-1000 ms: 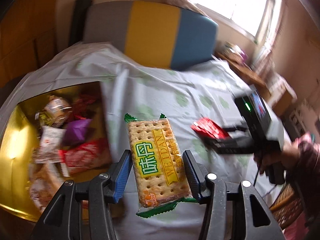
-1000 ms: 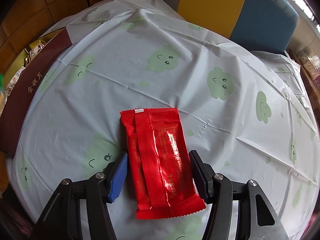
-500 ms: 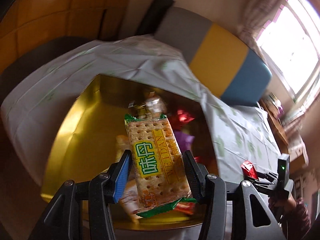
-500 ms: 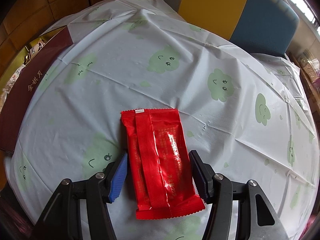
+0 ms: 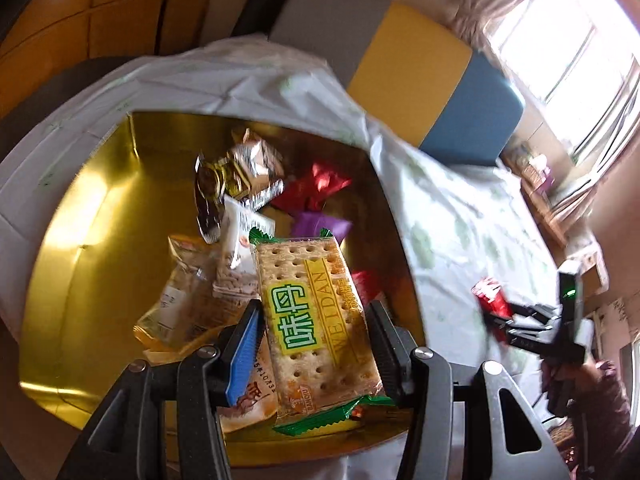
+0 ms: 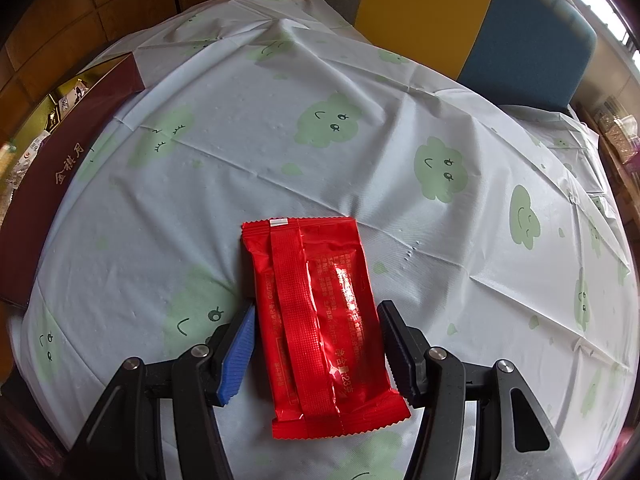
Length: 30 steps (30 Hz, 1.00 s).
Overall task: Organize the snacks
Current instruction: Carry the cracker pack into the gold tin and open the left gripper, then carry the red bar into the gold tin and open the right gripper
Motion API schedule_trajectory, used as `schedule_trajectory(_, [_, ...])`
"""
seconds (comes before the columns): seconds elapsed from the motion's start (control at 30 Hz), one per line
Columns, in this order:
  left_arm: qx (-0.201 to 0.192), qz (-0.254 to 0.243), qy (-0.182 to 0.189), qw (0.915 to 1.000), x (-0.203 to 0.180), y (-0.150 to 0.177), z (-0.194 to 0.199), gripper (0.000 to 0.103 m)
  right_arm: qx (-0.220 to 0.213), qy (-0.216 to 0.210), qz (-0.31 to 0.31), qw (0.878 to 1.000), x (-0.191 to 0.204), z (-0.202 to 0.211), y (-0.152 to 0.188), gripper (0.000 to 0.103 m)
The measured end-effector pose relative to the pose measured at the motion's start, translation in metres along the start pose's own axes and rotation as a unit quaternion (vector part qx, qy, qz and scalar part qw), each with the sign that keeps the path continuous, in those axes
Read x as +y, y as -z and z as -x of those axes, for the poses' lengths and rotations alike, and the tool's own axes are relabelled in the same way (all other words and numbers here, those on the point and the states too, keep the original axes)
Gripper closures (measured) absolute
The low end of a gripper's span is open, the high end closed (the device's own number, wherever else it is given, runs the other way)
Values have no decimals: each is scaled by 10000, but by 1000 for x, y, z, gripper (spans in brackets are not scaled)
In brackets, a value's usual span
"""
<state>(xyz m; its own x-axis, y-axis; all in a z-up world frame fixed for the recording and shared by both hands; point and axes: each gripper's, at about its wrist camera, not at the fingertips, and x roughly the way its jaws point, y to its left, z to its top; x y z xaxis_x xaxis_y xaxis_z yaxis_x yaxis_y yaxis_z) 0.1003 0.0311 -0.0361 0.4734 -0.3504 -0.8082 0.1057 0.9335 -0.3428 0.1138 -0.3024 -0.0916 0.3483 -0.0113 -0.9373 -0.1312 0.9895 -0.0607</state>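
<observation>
My left gripper [image 5: 316, 344] is shut on a green-edged cracker packet [image 5: 312, 312] and holds it over the open gold-lined box [image 5: 80, 216], which holds several wrapped snacks [image 5: 240, 172]. My right gripper [image 6: 316, 344] is shut on a red snack packet [image 6: 320, 320] and holds it above the tablecloth. The right gripper with its red packet [image 5: 492, 296] also shows at the right of the left wrist view. The box's dark red wall [image 6: 52, 184] shows at the left of the right wrist view.
A white tablecloth with green cloud faces [image 6: 400, 128] covers the round table. A chair with grey, yellow and blue back panels [image 5: 412, 56] stands behind the table. A window [image 5: 568, 40] and a cluttered shelf [image 5: 536, 168] are at the right.
My left gripper has swung left from over the tablecloth to over the box and come lower toward the snacks, still holding the cracker packet. The right gripper has barely moved.
</observation>
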Motion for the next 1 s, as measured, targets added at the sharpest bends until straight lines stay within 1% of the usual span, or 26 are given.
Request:
schedule_trajectory(0.07, [76, -28, -121, 9999, 4, 0, -10, 51, 2, 1, 8, 10000, -1, 0, 0, 43])
schedule_trajectory(0.1, [83, -54, -240, 9997, 7, 1, -13, 51, 1, 4, 4, 10000, 0, 0, 0, 43])
schedule_trajectory(0.13, [84, -78, -474, 9988, 10, 0, -16, 51, 1, 10, 12, 10000, 0, 0, 0, 43])
schedule_trajectory(0.17, [115, -55, -584, 9982, 14, 0, -19, 51, 0, 15, 22, 10000, -1, 0, 0, 43])
schedule_trajectory(0.23, [158, 38, -590, 9981, 20, 0, -19, 51, 2, 15, 34, 10000, 0, 0, -1, 43])
schedule_trajectory(0.4, [170, 75, -647, 9977, 25, 2, -14, 50, -3, 19, 32, 10000, 0, 0, -1, 43])
schedule_trajectory(0.47, [132, 43, -687, 9975, 22, 4, -13, 48, -6, 23, 22, 10000, -1, 0, -1, 43])
schedule_trajectory(0.5, [112, 39, -683, 9976, 21, 4, -13, 45, -7, 20, 28, 10000, 0, 0, -1, 43])
schedule_trajectory(0.63, [-36, 60, -659, 9978, 19, 9, -3, 42, -7, 23, 33, 10000, 0, 0, -2, 43])
schedule_trajectory(0.73, [-137, 87, -716, 9973, 21, 11, 6, 42, -10, 34, 47, 10000, 0, 1, -1, 43])
schedule_trajectory(0.77, [-175, 89, -773, 9968, 22, 12, 9, 42, -11, 41, 51, 10000, 0, 1, -1, 43])
schedule_trajectory(0.83, [-325, 26, -1028, 9942, 20, 14, 16, 42, -12, 62, 71, 10000, 1, 1, -1, 43])
schedule_trajectory(1.0, [-628, -101, -1338, 9890, 14, 16, 34, 42, -26, 138, 140, 9998, 5, 2, -2, 43])
